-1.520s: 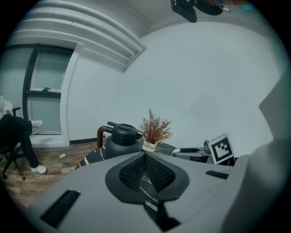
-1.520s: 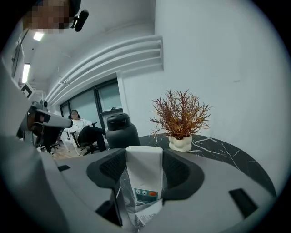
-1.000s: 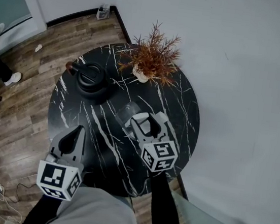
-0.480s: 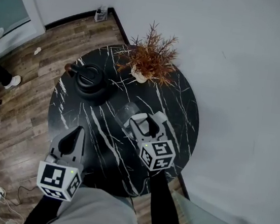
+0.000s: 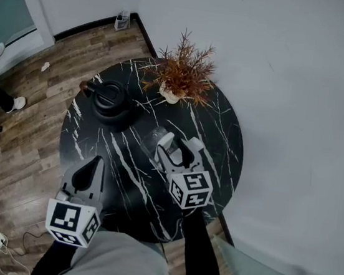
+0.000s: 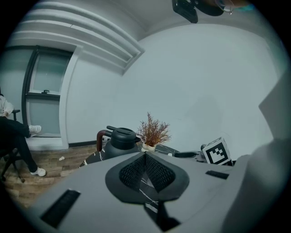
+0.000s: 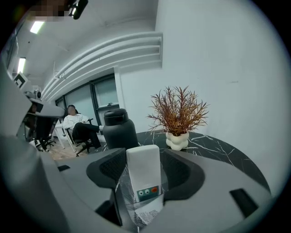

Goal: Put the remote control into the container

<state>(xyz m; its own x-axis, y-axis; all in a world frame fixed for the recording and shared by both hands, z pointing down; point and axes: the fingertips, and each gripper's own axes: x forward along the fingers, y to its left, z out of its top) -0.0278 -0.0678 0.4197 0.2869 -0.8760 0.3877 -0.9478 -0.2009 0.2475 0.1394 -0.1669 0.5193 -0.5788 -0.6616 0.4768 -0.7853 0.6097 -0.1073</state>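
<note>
Left gripper (image 5: 98, 158): held low over the near left edge of the worktop (image 5: 222, 134). Its fingers are pressed together at the tips, with nothing between them.
Jug (image 5: 110, 97): dark, lidded, with a handle. It stands on the worktop well beyond the left fingers and a little to their right.
Container (image 5: 153, 137): clear and upright on the worktop. It sits just below the right fingers and towards their left side.
Remote control (image 7: 143, 173): white, standing on end between the right fingers. Its lower end, with a row of small buttons, one of them red, is down inside the container. Its top rises above the fingertips.
Right gripper (image 5: 181, 142): its fingers flank the remote control closely, one pad on each long side, clamped on it. The marker cube faces up behind them.
Plant (image 5: 183, 72): dry reddish sprigs in a small pale pot. It stands beyond the right fingers near the far edge of the worktop.
Person (image 7: 75, 125): seated in the room, off to the left of the right fingers, past the jug.
</note>
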